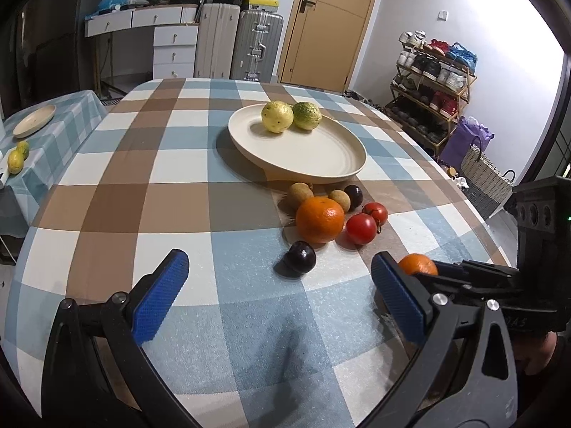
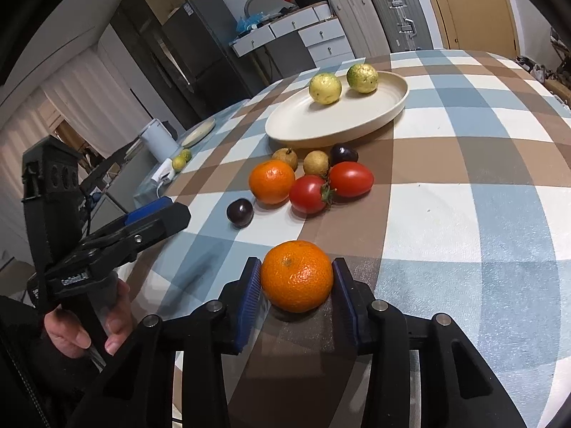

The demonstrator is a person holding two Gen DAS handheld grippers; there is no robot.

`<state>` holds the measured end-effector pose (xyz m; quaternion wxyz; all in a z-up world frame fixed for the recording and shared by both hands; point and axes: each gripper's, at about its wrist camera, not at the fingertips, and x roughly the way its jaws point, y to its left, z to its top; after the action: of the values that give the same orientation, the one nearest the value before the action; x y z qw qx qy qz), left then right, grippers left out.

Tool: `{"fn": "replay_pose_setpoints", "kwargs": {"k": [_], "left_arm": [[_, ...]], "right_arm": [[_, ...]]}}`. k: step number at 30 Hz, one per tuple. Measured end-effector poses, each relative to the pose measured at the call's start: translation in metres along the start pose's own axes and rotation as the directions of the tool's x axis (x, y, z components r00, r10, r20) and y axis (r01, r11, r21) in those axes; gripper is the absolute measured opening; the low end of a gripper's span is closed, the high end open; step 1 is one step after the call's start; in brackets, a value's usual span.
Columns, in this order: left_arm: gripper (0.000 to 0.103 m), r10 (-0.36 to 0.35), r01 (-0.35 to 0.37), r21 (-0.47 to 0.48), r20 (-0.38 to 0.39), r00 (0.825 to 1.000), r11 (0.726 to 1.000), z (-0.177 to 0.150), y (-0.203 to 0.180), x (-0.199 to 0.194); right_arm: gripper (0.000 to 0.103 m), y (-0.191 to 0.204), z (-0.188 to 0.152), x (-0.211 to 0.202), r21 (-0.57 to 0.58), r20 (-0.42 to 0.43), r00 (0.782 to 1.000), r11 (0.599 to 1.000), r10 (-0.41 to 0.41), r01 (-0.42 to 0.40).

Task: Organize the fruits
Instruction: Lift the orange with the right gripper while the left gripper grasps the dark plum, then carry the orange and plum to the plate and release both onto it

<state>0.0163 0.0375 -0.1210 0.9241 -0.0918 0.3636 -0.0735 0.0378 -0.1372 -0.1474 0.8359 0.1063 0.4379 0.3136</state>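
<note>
My right gripper [image 2: 297, 278] is shut on a small orange [image 2: 297, 276] that rests on the checked tablecloth, a blue pad against each side. The same orange [image 1: 417, 265] shows behind my left gripper's right finger. My left gripper [image 1: 276, 271] stands open above the cloth with nothing between its pads, a dark plum [image 1: 299, 259] just beyond. Farther on lie a larger orange [image 1: 320, 219], two tomatoes [image 1: 361, 228], two brown longans [image 1: 301, 194] and a second plum [image 1: 353, 197]. Behind them a cream plate [image 1: 321, 164] holds two yellow-green fruits [image 1: 277, 116].
A lower side table on the left carries a small plate [image 1: 34, 120] and two yellow-green fruits [image 1: 16, 160]. A white jug [image 2: 158, 139] stands there too. Suitcases [image 1: 257, 46], drawers and a shoe rack [image 1: 431, 82] line the walls. A hand [image 2: 114, 321] grips the left tool.
</note>
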Motion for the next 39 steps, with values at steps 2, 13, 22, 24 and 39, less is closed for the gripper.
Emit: {"fn": "replay_pose_setpoints", "kwargs": {"k": [2, 13, 22, 24, 39], "left_arm": [[0.102, 0.005, -0.005, 0.006, -0.009, 1.000, 1.000, 0.002, -0.001, 0.002], [0.102, 0.016, -0.008, 0.057, -0.132, 0.991, 0.998, 0.008, -0.006, 0.037], [0.087, -0.014, 0.025, 0.065, -0.151, 0.988, 0.998, 0.016, -0.004, 0.052], [0.079, -0.030, 0.041, 0.063, -0.176, 0.984, 0.997, 0.018, -0.003, 0.057], [0.022, -0.112, 0.143, 0.107, -0.255, 0.960, 0.984, 0.022, -0.009, 0.058]], "right_arm": [[0.041, -0.002, 0.002, -0.003, 0.009, 0.015, 1.000, 1.000, 0.008, -0.008], [0.041, -0.014, 0.019, -0.015, 0.019, 0.068, 0.998, 1.000, 0.011, -0.013], [0.041, -0.024, 0.028, -0.016, 0.033, 0.081, 0.997, 0.999, 0.015, -0.018], [0.041, -0.027, 0.031, -0.015, 0.040, 0.083, 0.996, 0.999, 0.022, -0.025], [0.041, -0.034, 0.045, -0.012, 0.056, 0.086, 0.996, 0.998, 0.010, -0.015]]}}
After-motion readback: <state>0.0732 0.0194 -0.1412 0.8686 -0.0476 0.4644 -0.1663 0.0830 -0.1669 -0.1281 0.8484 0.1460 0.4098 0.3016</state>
